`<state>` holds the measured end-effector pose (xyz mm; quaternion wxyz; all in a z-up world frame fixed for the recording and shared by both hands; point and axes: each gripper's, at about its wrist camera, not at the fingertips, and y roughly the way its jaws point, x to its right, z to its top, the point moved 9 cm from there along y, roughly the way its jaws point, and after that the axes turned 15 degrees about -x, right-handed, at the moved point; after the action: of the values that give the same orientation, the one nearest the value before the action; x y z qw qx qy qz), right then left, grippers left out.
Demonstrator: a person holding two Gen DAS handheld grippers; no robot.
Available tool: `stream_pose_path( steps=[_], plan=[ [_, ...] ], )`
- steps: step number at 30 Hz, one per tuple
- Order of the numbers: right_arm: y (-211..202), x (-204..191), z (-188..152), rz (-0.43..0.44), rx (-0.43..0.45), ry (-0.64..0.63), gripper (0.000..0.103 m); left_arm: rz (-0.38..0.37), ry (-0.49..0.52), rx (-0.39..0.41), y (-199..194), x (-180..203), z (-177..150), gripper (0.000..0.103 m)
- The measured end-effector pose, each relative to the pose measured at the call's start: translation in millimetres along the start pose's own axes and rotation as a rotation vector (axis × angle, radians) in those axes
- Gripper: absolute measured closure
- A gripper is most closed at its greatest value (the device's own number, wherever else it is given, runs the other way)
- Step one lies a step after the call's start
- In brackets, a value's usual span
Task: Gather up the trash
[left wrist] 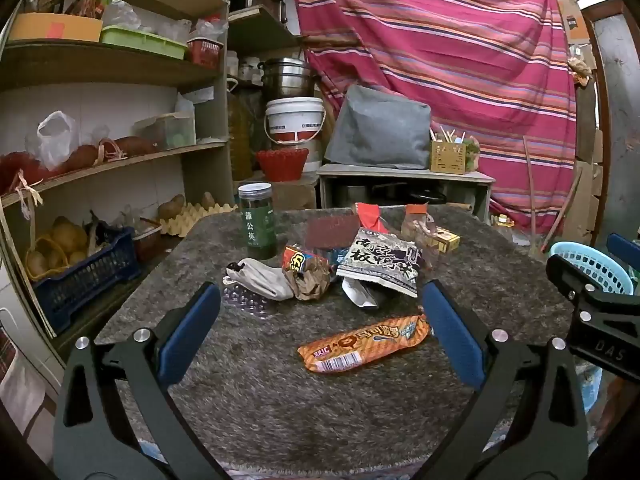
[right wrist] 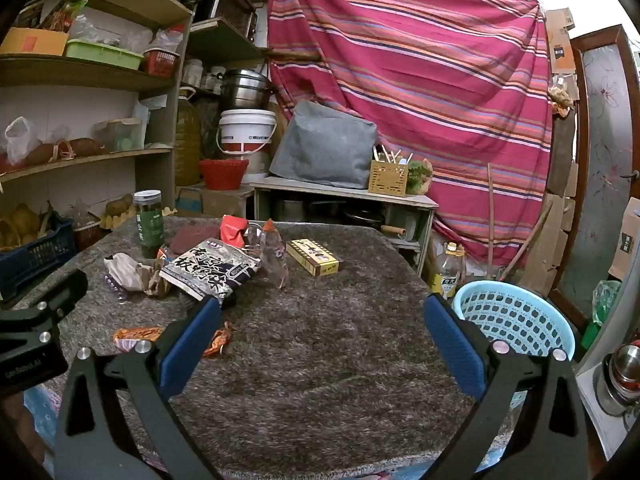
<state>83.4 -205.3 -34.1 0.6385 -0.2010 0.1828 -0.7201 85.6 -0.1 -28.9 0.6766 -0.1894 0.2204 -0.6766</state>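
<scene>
Trash lies on a table covered with grey shaggy carpet (left wrist: 280, 400). An orange snack wrapper (left wrist: 362, 344) is nearest, lying flat between the wide-spread fingers of my left gripper (left wrist: 320, 300), which is open and holds nothing. Behind it sit a black-and-white food bag (left wrist: 380, 264), crumpled brown paper (left wrist: 310, 280), a white cloth pouch (left wrist: 262, 278) and a small yellow box (left wrist: 442, 240). My right gripper (right wrist: 322, 312) is open over bare carpet (right wrist: 320, 360), with the orange wrapper (right wrist: 138, 334) partly behind its left finger. The light blue basket (right wrist: 516, 320) stands off the table's right side.
A green-labelled jar (left wrist: 260, 220) stands upright at the table's back left. Shelves (left wrist: 100, 160) with crates and produce run along the left. A grey cushion (left wrist: 380, 132) on a low bench and a striped red cloth (left wrist: 460, 60) fill the back. An oil bottle (right wrist: 448, 270) stands beyond the basket.
</scene>
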Motion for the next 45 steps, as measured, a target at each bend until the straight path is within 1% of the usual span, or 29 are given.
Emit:
stream_pose_path(
  steps=[9,30,45],
  plan=[
    [-0.1,0.0,0.2,-0.002,0.003,-0.004,0.004,0.002,-0.002,0.003,-0.3,-0.2,0.4,0.005],
    [-0.5,-0.1,0.6,-0.002,0.004,-0.003,0.004,-0.04,0.008,-0.011,2.3,4.7,0.3,0.005],
    [-1.0,0.9,0.4,-0.002,0.002,-0.002,0.004,-0.044,0.016,-0.006,0.6,7.9,0.6,0.005]
  ],
)
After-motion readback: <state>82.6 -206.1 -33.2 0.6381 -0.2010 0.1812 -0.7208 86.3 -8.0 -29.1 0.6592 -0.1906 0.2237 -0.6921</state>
